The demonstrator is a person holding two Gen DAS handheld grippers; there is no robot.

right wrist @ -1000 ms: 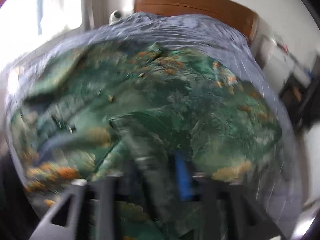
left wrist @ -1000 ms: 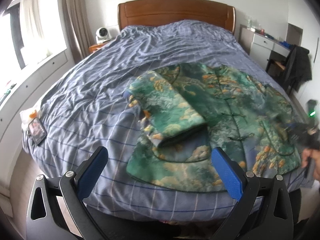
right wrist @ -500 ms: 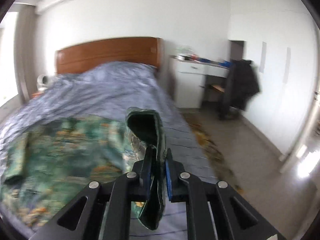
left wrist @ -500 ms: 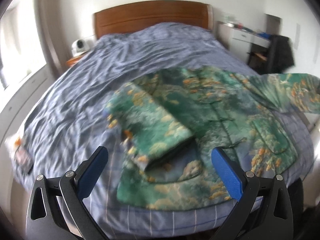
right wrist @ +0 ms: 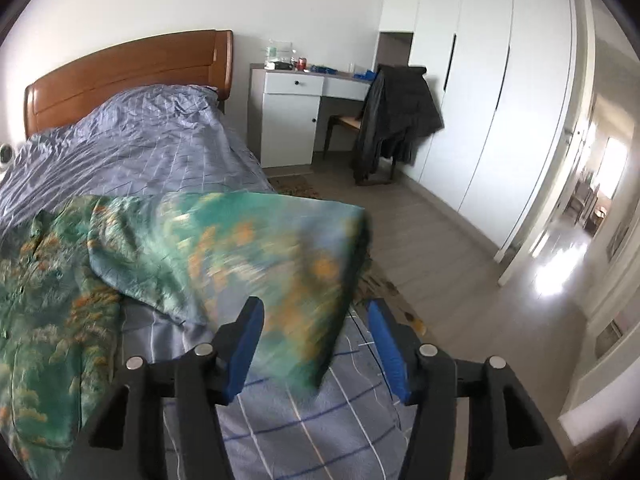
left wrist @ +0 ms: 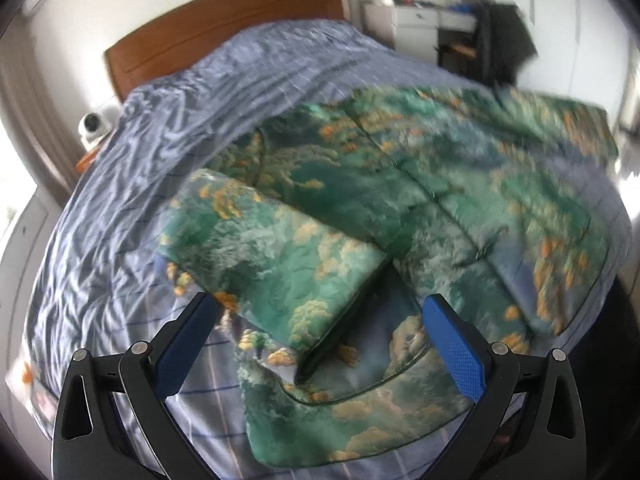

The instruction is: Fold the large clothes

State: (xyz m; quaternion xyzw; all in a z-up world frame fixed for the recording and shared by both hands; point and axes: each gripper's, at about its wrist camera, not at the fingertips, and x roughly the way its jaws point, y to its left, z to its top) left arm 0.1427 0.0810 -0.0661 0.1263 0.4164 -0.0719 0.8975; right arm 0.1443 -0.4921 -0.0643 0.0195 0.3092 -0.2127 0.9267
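Green printed jacket (left wrist: 420, 208) spread on the bed (left wrist: 168, 128), one sleeve (left wrist: 280, 264) folded inward. Left tool (left wrist: 320, 344) and right tool (right wrist: 316, 344): fingers apart, gripping nothing. The other sleeve (right wrist: 240, 248) is blurred before the right tool.

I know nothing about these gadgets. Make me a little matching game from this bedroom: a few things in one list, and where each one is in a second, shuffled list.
Things:
1. green patterned jacket
2. dark coat
3. folded sleeve
4. white desk

Places:
a. draped over a chair
b. spread on the blue bedcover
c. beside the wooden headboard
d. lying across the jacket's front

Pairs: 1-b, 2-a, 3-d, 4-c
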